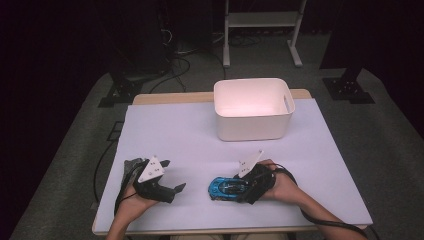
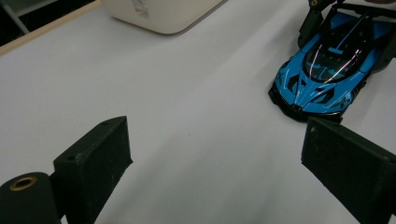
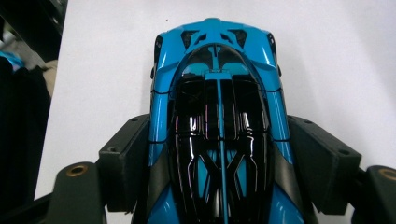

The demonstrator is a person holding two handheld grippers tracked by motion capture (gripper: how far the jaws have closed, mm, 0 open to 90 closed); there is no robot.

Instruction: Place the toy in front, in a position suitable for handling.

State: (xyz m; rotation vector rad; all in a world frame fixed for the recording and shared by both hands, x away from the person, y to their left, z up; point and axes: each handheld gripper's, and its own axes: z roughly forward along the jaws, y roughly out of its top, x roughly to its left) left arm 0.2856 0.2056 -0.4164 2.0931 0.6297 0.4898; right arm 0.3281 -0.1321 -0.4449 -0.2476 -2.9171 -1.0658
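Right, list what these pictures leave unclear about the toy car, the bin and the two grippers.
- Blue toy car: its rear is cut off by the bottom edge of the right gripper view, and the right gripper covers it in the high view.
- Whether those jaws press the car's sides or only flank them: the contact line is too dark.
- White bin: its floor is washed out by glare in the high view.
- Left gripper: open, its body below the frame.

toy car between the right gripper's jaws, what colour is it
Bright blue with a glossy black roof and rear deck; the toy car shows best in the right gripper view.
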